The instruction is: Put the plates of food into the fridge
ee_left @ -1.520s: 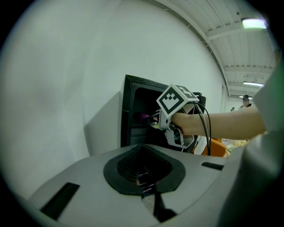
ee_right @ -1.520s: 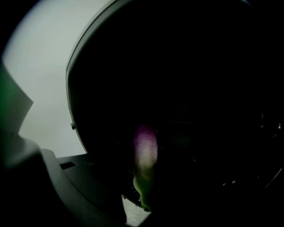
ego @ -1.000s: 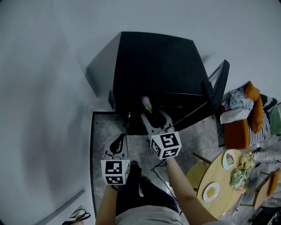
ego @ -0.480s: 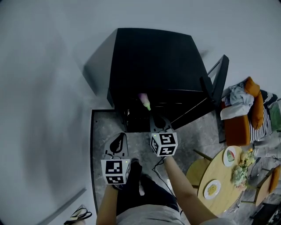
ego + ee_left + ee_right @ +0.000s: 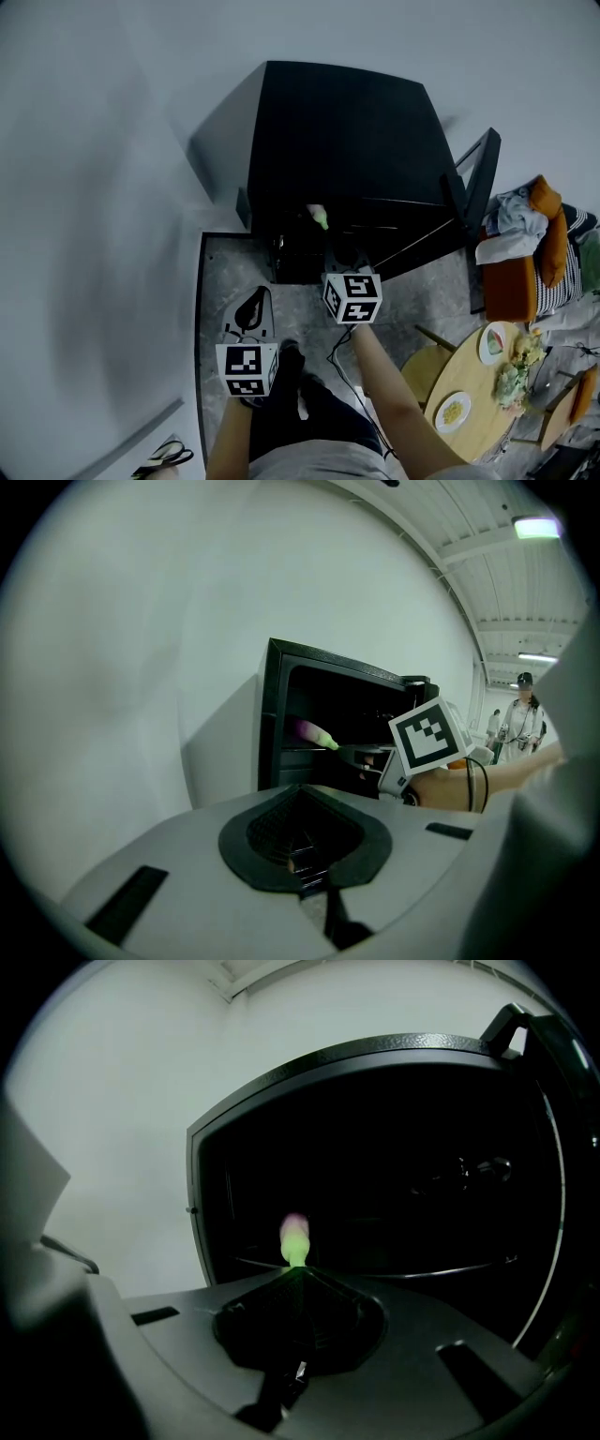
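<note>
Plates of food (image 5: 491, 342): two, both on the round worktop (image 5: 469, 380) at lower right of the head view, well apart from the fridge; second plate (image 5: 453, 411) carries yellow food. Neither handled.
Fridge (image 5: 347, 131): black, door (image 5: 473, 187) swung open to the right, leaving the dark interior accessible from the front.
Pink-and-green item (image 5: 319, 217): lying at the front of a fridge shelf, green end outward. Identity not clear.
Right tongs (image 5: 341, 255): clenched, nothing between the jaws, pointed into the fridge mouth just short of the pink-and-green item. Contact with it not determinable.
Left tongs (image 5: 254, 296): clenched on nothing, held low over the floor (image 5: 216, 272), back from the opening; judged parked there to keep the doorway free for the working side.
Progress: judged early, with no plate in the fridge yet.
Next requirement: judged a turn toward the worktop and a level grip on a plate rim, so the food does not slide.
</note>
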Motion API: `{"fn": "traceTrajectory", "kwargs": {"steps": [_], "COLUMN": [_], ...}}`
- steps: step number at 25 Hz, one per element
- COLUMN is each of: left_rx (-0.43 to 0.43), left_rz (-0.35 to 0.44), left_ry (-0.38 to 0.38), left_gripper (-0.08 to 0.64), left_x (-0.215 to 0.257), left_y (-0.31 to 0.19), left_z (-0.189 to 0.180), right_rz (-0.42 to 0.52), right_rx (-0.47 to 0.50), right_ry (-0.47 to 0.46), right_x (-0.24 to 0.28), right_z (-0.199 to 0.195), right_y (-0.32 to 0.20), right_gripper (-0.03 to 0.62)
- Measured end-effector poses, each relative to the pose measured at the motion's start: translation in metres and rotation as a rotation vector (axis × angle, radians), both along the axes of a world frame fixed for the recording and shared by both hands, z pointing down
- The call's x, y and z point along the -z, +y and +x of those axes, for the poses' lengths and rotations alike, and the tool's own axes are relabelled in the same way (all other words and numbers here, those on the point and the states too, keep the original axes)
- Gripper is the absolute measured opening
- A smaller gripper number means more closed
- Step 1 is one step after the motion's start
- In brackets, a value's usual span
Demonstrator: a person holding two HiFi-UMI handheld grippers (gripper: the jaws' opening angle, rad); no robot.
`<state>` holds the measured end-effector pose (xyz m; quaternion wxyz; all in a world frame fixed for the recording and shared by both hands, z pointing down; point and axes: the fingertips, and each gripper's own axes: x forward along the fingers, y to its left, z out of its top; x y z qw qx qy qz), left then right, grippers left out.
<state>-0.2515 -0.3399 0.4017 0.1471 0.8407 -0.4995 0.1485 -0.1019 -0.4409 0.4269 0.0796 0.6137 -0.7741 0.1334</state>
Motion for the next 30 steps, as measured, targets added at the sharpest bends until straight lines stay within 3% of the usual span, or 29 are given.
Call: {"fn": "traceTrajectory", "kwargs": {"steps": [8,15,24,30], "left_rx": [0.009,-0.026,-0.152,-0.272], "left_rz": [-0.003,0.033,0.11,0.167], "left_ry": [-0.007,-0.001,0.02,0.059], "left_gripper": [0.008,0.008,0.008,0.008], "left_x": [-0.003,0.009,0.039,0.059], "left_y": [0.0,-0.007,-0.015,-0.008], "left_z": [-0.007,0.005,0.057,0.103], "right_rz": [-0.009,0.023,0.129,0.18], "right_rx": [0.021,-0.013,-0.089,-0.215], "right_ry": [0.024,-0.041,-0.127,-0.148], "right_x": [-0.003,0.013,0.064,0.086], "right_z": [-0.005,0.0,0.023,0.054], "right_y": [-0.015,0.012,0.072,0.112], "right_gripper": [0.011,0.011,0.011,0.011]}}
